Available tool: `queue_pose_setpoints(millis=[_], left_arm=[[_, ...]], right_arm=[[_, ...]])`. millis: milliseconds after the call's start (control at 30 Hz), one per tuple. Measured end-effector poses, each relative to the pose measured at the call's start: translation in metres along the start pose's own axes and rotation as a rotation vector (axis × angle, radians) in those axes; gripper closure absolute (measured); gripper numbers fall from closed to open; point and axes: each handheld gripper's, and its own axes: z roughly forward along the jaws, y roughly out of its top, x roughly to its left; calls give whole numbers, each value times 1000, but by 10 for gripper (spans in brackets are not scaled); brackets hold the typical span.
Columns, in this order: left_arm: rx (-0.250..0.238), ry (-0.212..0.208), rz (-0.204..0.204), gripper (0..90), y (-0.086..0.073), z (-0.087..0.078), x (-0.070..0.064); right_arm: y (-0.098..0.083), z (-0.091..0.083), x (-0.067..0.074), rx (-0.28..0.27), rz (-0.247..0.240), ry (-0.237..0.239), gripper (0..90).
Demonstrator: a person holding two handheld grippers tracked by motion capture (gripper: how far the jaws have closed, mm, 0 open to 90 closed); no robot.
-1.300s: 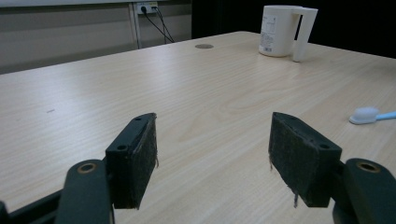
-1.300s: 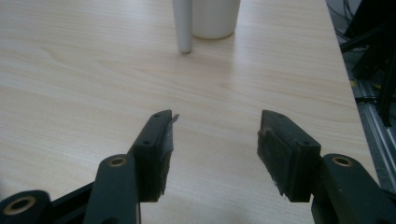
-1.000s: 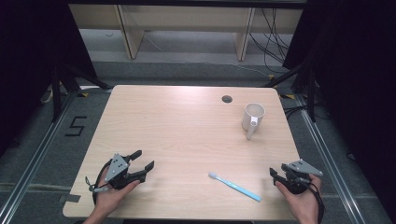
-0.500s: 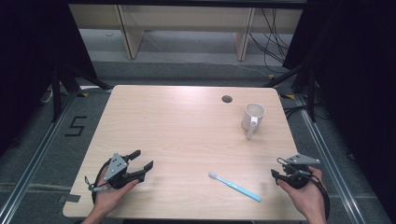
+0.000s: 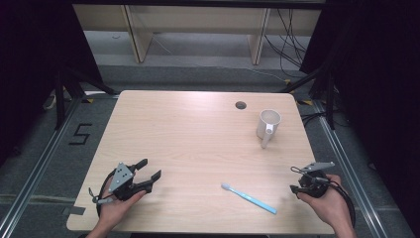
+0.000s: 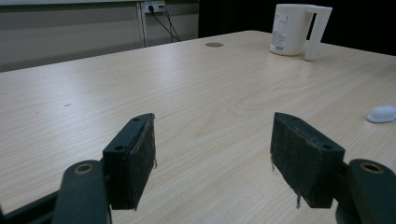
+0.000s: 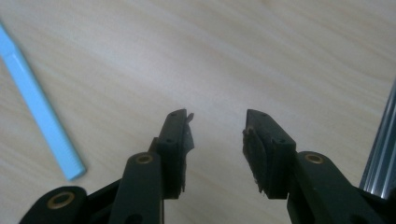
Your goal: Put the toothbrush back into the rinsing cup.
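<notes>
In the left gripper view, the toothbrush (image 6: 383,114) is cut by the right edge; just its white head shows. In the right gripper view, its blue handle (image 7: 39,109) runs off the top left corner. The print on the mug (image 6: 292,29) is too small to read.

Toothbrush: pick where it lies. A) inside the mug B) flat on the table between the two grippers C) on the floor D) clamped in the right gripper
B: the toothbrush lies flat on the table, apart from the mug and both grippers.
</notes>
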Motion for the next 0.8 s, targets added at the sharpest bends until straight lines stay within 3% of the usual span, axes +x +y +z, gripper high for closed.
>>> queue_pose_setpoints(millis=[100, 133, 167, 200, 233, 300, 333, 433, 800], left_arm=[[4, 2, 0, 305, 0, 0, 0], [5, 2, 3, 306, 0, 0, -1], [6, 2, 5, 306, 0, 0, -1], [7, 1, 6, 306, 0, 0, -1], [7, 1, 8, 305, 0, 0, -1], [4, 0, 9, 305, 0, 0, -1], [3, -1, 8, 305, 0, 0, -1], [5, -2, 12, 304, 0, 0, -1], [2, -7, 16, 302, 0, 0, -1]], right_arm=[[2, 0, -1, 72, -15, 24, 607], [2, 1, 3, 93, 36, 38, 607], [4, 1, 0, 112, -8, 31, 607], [4, 1, 3, 139, 24, 44, 607], [6, 1, -1, 151, -33, 47, 607], [7, 2, 3, 210, -11, 70, 603], [9, 3, 2, 228, -46, 78, 602], [11, 6, 4, 257, -90, 95, 600], [21, 9, 14, 357, -165, 112, 606]])
